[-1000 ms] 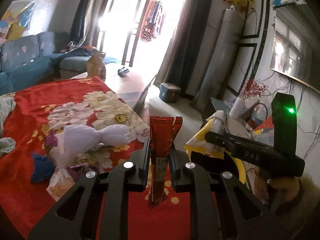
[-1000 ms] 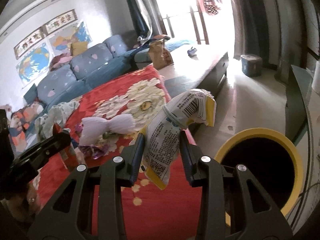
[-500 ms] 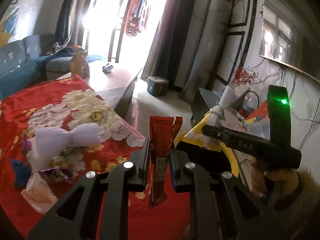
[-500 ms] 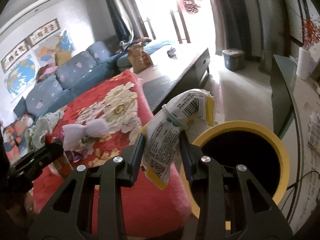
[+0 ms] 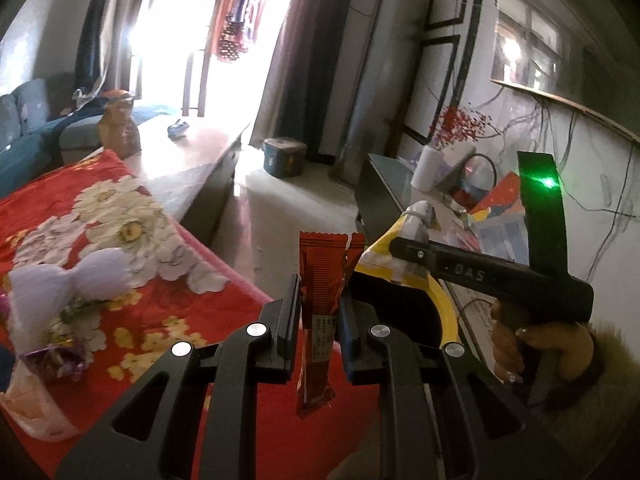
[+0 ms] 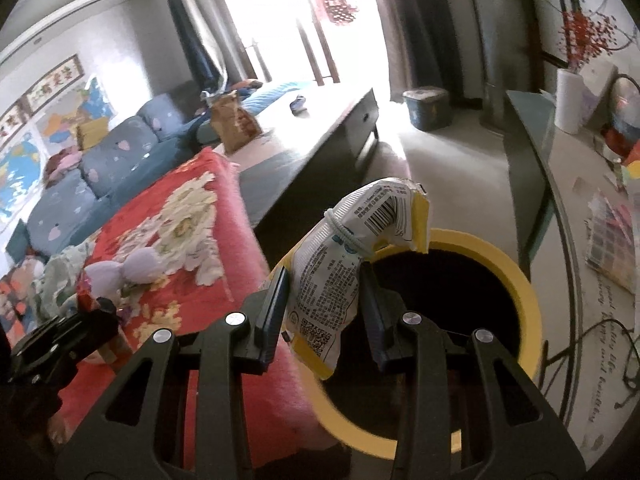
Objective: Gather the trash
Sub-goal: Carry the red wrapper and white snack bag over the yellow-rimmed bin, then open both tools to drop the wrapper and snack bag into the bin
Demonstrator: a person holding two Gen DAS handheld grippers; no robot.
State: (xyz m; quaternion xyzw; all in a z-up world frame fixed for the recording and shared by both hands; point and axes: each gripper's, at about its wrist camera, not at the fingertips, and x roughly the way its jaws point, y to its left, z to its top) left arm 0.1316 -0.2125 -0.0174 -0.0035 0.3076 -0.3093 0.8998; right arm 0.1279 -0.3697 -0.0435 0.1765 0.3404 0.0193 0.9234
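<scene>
My left gripper (image 5: 319,312) is shut on a red snack wrapper (image 5: 320,300) that stands upright between the pads, above the edge of the red flowered blanket (image 5: 160,320). My right gripper (image 6: 324,304) is shut on a white and yellow snack bag (image 6: 340,264) tied with a band, held over the near rim of the yellow-rimmed bin (image 6: 516,280). In the left wrist view the right gripper (image 5: 404,246) with its bag (image 5: 400,240) sits to the right, over the bin rim (image 5: 446,312).
A white bow-shaped wrapper (image 5: 68,280), a purple foil wrapper (image 5: 56,360) and a pale plastic bag (image 5: 32,412) lie on the blanket. A grey sofa (image 6: 100,168), a low table (image 6: 312,136) and a glass-topped stand (image 6: 560,184) surround the bin.
Both grippers have moved right, off the blanket toward the bin. The bin now lies beneath the right gripper's bag. Both holds are unchanged.
</scene>
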